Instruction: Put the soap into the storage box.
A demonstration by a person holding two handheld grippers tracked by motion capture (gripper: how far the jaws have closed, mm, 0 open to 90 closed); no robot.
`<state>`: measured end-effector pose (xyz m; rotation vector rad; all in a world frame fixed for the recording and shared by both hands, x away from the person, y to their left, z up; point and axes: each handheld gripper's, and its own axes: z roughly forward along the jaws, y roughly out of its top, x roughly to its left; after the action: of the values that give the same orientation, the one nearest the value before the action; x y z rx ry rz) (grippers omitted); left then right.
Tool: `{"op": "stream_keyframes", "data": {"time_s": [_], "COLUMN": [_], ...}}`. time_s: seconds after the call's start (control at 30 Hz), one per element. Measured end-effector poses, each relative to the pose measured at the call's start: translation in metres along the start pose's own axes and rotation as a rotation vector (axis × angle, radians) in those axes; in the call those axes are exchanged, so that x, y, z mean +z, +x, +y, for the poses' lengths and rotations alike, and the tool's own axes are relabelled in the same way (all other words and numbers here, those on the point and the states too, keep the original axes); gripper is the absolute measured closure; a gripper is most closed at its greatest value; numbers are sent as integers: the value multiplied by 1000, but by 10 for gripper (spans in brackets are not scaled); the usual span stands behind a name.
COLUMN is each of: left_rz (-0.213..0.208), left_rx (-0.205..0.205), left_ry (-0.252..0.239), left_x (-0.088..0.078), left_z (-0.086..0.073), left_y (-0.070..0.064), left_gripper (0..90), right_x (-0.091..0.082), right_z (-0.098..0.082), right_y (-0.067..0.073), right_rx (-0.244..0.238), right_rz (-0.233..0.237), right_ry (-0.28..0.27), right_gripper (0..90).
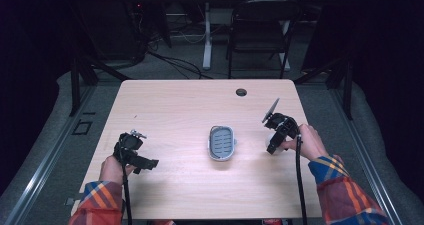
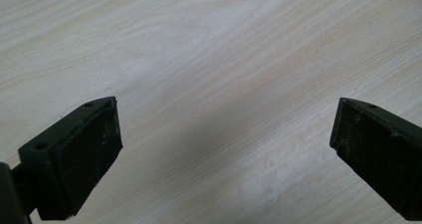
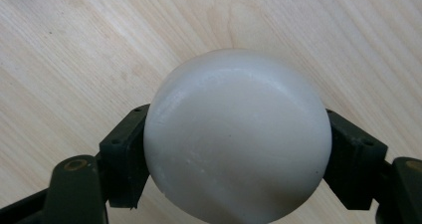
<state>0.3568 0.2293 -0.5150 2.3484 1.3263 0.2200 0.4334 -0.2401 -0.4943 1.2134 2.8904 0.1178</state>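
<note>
A white rounded soap bar [image 3: 238, 134] is clamped between the 2 black jaws of the right gripper [image 3: 238, 149], w/ both pads pressed on its sides; in the right gripper view it is seen above bare wood of the table [image 3: 74, 50], but whether it touches the wood can't be told. In the high view the right gripper [image 1: 274, 141] is seen to the right of the grey soap dish [image 1: 221, 143], near it but apart, w/ the soap showing as a pale patch [image 1: 270, 138] at its tip. The dish is placed approx. at the table's [image 1: 175, 105] middle. The left gripper [image 1: 145, 163] is held well left of the dish, low over the wood. In the left gripper view the left gripper [image 2: 224, 149] is seen released: jaws spread wide, nothing between them, just bare tabletop [image 2: 209, 59] beyond. A round cable hole [image 1: 241, 92] is seen beyond the dish, near the far edge.
</note>
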Motion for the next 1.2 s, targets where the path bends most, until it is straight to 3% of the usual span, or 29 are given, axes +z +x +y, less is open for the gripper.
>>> {"op": "stream_keyframes", "data": {"time_s": [0.6,0.9,0.93,0.97,1.0,1.07,1.1,1.2], "left_rz": [-8,-7,-8,-8,-7,-7,-8,-8], "left_rx": [18,22,22,22,22,21,22,22], "left_ry": [6,5,5,4,4,4,4,5], "left_x": [4,2,2,2,2,2,2,2], "left_z": [7,6,6,6,5,5,5,5], "left_y": [-2,-3,-3,-3,-3,-3,-3,-3], "left_gripper": [0,0,0,0,0,0,0,0], "right_x": [-3,-10,-12,-17,-13,-16,-15,-18], "right_z": [17,25,26,30,29,31,32,37], "right_y": [7,13,13,12,16,16,17,20], "right_rx": [-14,-32,-43,-82,-44,-54,-49,-62], "right_rz": [26,13,9,5,13,7,7,9], "right_ry": [-24,-42,-40,17,-67,-35,-55,-42], "right_gripper": [240,240,240,240,240,240,240,240]}}
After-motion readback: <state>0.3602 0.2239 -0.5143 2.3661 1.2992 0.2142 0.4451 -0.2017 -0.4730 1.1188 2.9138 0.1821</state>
